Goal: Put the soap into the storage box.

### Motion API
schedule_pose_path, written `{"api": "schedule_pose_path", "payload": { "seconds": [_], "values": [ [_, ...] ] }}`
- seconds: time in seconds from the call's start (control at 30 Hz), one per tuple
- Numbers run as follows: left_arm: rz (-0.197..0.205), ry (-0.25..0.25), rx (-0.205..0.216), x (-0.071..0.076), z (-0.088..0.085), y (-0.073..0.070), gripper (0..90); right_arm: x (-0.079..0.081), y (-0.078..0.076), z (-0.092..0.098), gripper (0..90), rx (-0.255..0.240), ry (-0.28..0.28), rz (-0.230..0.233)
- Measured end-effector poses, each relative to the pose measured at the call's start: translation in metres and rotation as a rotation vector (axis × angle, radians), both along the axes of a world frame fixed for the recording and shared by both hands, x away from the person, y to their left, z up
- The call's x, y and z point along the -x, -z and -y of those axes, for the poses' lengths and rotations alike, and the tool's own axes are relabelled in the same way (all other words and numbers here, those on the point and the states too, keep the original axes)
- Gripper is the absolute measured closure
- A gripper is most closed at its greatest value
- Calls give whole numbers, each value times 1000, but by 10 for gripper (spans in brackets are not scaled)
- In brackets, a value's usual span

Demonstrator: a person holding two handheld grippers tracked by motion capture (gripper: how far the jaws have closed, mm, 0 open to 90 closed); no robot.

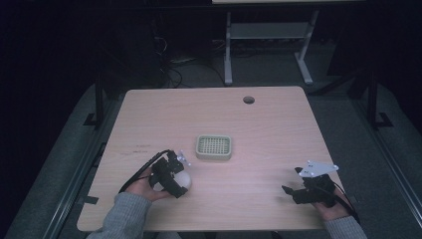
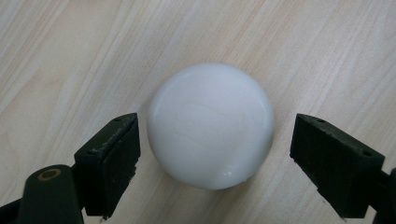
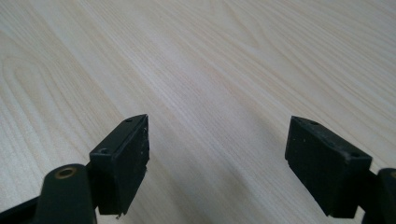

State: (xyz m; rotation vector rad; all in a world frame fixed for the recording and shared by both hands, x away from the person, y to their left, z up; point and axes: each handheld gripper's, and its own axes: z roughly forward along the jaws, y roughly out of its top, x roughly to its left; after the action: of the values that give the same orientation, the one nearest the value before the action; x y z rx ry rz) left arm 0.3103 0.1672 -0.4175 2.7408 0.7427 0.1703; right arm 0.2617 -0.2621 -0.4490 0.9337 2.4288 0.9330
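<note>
The left gripper (image 1: 175,178) points down over the near-left of the table, jaws spread wide — nothing clamped. The right gripper (image 1: 293,185) sits low at the near-right, jaws likewise apart.

I see a white soap bar (image 2: 211,126) — smooth, rounded, glossy, almost a dome from above — lying flat on the pale wood table (image 1: 259,124), toward its near left part. In the left gripper view faint curved lines cross its top. It sits between my left gripper (image 2: 215,163)'s spread jaws — a gap on either side, neither touching.
</note>
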Motion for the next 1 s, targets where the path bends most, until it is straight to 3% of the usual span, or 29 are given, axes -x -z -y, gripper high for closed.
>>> {"api": "schedule_pose_path", "payload": {
  "seconds": [1.0],
  "values": [
    [-62,-7,-27,-11,5,13,160,1,-1,-1,213,-1,-8,6]
  ]
}}
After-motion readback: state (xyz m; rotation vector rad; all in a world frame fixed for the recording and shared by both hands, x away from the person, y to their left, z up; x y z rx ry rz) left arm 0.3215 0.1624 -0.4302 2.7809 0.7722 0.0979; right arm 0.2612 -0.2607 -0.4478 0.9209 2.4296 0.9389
